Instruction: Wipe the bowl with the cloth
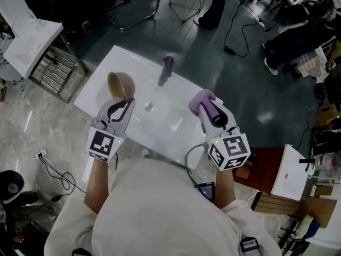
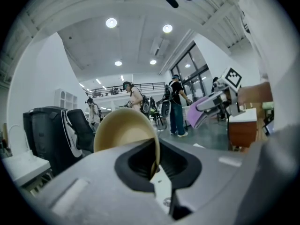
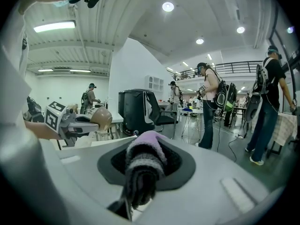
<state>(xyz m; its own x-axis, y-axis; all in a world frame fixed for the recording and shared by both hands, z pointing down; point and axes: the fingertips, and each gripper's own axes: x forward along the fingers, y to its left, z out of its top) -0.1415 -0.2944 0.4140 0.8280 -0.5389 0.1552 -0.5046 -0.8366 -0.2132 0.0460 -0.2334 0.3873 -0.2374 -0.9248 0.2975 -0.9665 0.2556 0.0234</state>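
Head view showed a person at a white counter (image 1: 160, 122) with a gripper in each hand, both reaching out over it. The left gripper (image 1: 121, 106) had its fingers drawn together on the rim of the tan bowl (image 1: 119, 84). The thin wall of the bowl was pinched between them, and the bowl was tipped on its side at the counter's left part. In the left gripper view the bowl's hollow faced back toward the camera, and it looked to be held clear of the surface. The right gripper (image 1: 206, 109) had its fingers clamped on the lilac cloth (image 1: 201, 98), which was bunched into a thick roll and stuck out past the fingertips. In the right gripper view the cloth showed dark and pale bands where it was squeezed. Bowl and cloth were well apart, with bare counter between them. A dark cylindrical object (image 1: 168, 68) stood near the counter's far edge, beyond both grippers.
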